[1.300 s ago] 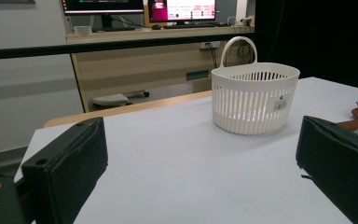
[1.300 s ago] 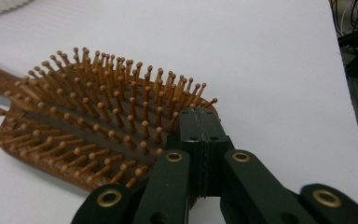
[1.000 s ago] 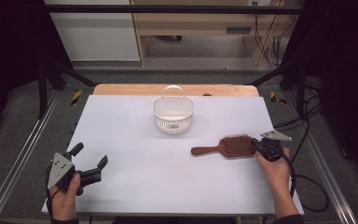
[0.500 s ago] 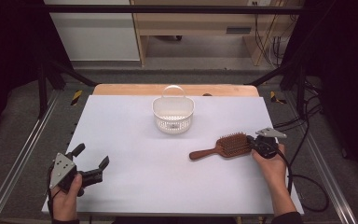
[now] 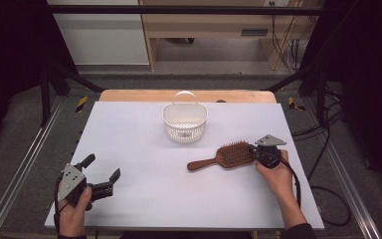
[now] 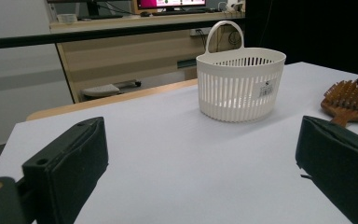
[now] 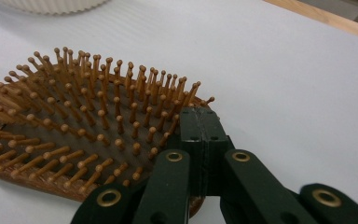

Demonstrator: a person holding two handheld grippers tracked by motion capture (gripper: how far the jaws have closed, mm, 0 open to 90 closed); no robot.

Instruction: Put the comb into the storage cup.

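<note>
The right gripper's (image 5: 256,155) fingers (image 7: 200,135) were pressed together on the brush's (image 5: 224,156) head edge at the tabletop's (image 5: 144,139) 3 o'clock. The left gripper (image 5: 102,175), fingers (image 6: 70,163) wide apart, held nothing at 8 o'clock. A basket (image 5: 184,121) stood toward 12 o'clock.

Brush (image 5: 226,156): brown wood, slight sheen on handle; bristles wooden pins with rounded tips. Basket (image 5: 184,121): white plastic, slotted walls, smooth, paper label on side. Table (image 5: 144,149): matt white, smooth; bare wood strip at far edge. Grippers (image 5: 99,175) (image 7: 200,135): matt black plastic, brass-coloured rivets; grey metal plate on top.
</note>
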